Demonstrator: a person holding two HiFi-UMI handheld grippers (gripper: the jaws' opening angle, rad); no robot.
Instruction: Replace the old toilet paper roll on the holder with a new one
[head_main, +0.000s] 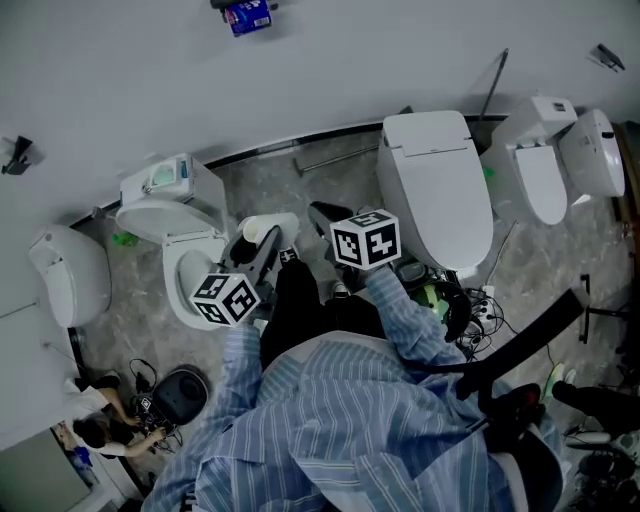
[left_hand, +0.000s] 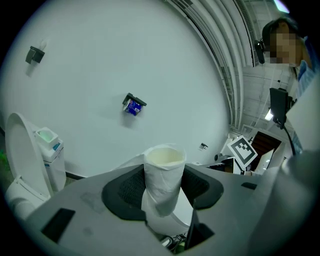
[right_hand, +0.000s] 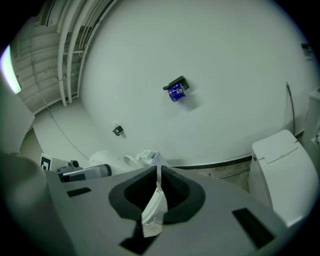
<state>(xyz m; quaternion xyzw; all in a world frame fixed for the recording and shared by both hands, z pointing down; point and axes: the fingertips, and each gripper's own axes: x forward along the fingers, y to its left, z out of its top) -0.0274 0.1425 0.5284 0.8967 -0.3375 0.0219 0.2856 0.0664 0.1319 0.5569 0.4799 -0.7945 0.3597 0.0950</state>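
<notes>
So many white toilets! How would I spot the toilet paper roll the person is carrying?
Find the open toilet at the head view's left; just beside it is the left gripper. The toilet paper roll sits squeezed between its jaws: a white tube with a hollow top, unlike the thin flat scrap in the right gripper.

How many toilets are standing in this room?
5 along the wall: the far-left toilet, the lid-up toilet, the big closed toilet in the middle, and two right-hand toilets side by side. Others may be hidden behind the person.
</notes>
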